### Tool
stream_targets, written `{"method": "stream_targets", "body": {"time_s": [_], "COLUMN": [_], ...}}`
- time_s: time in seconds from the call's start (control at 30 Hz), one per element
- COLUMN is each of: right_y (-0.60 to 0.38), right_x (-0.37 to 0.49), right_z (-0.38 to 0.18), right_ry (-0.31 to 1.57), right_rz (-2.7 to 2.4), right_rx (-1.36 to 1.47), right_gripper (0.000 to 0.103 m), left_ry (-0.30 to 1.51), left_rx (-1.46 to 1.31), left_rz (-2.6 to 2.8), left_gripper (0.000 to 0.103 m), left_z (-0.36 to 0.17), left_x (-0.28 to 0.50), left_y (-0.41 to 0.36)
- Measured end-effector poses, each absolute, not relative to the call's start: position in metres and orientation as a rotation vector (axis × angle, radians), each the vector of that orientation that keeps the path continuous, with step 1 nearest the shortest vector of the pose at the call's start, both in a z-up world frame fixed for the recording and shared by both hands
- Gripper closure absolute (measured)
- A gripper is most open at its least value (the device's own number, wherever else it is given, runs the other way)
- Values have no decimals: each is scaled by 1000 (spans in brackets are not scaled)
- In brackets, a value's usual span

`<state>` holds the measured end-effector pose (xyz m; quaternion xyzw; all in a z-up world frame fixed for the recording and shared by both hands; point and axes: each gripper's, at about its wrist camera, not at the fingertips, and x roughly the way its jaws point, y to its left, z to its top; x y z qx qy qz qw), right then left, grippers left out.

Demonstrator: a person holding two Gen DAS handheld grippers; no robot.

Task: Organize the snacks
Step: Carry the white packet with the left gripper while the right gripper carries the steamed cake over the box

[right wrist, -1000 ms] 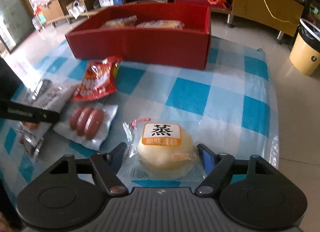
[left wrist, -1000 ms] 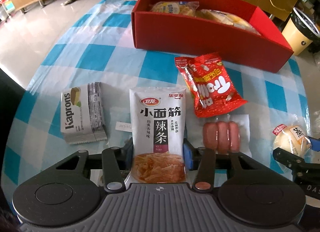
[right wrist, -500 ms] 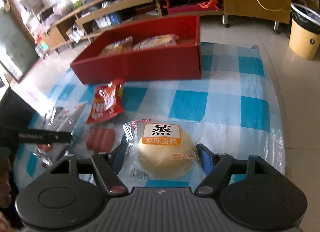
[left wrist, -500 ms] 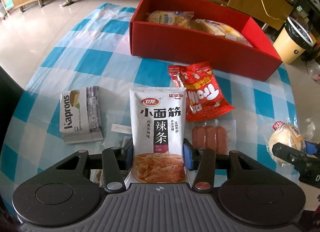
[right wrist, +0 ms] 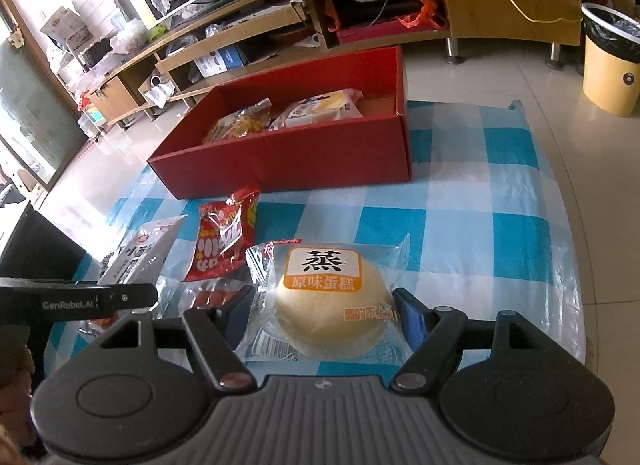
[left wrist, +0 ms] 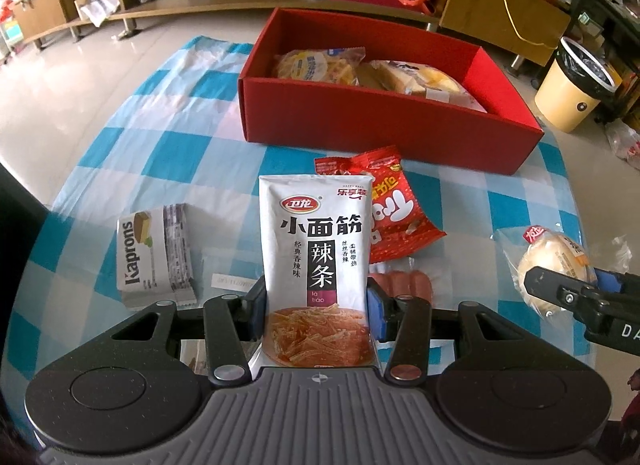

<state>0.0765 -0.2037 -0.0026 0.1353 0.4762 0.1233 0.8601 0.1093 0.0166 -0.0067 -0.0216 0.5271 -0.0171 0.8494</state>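
Short of the red box (left wrist: 384, 125), both held packets had been raised: spicy strips packet (left wrist: 316, 261) clamped in the left gripper (left wrist: 316, 307), steamed cake (right wrist: 328, 301) pinched half-wide in the right gripper (right wrist: 324, 313), ready for boxing.

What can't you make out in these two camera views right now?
- Sausage pack: left wrist view, mostly hidden behind the held white snack pouch and the left hand-held gripper.
- Red box: its floor nearest the cameras is hidden by the front wall, both views.
- Shelf items: too small.
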Motion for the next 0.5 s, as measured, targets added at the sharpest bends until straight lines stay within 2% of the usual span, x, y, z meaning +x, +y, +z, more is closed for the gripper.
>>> {"method": "stream_targets", "body": {"time_s": [0.5], "right_y": [-203], "right_x": [82], "right_z": [2], "right_ry": [962], "right_rz": [268], "right_rx": [308], "right_gripper": [31], "left_ry": [1030], "left_rx": [-8], "left_rz": [-46], "left_gripper": [49], "left_z": [11], "left_x": [108], "left_y": [7]}}
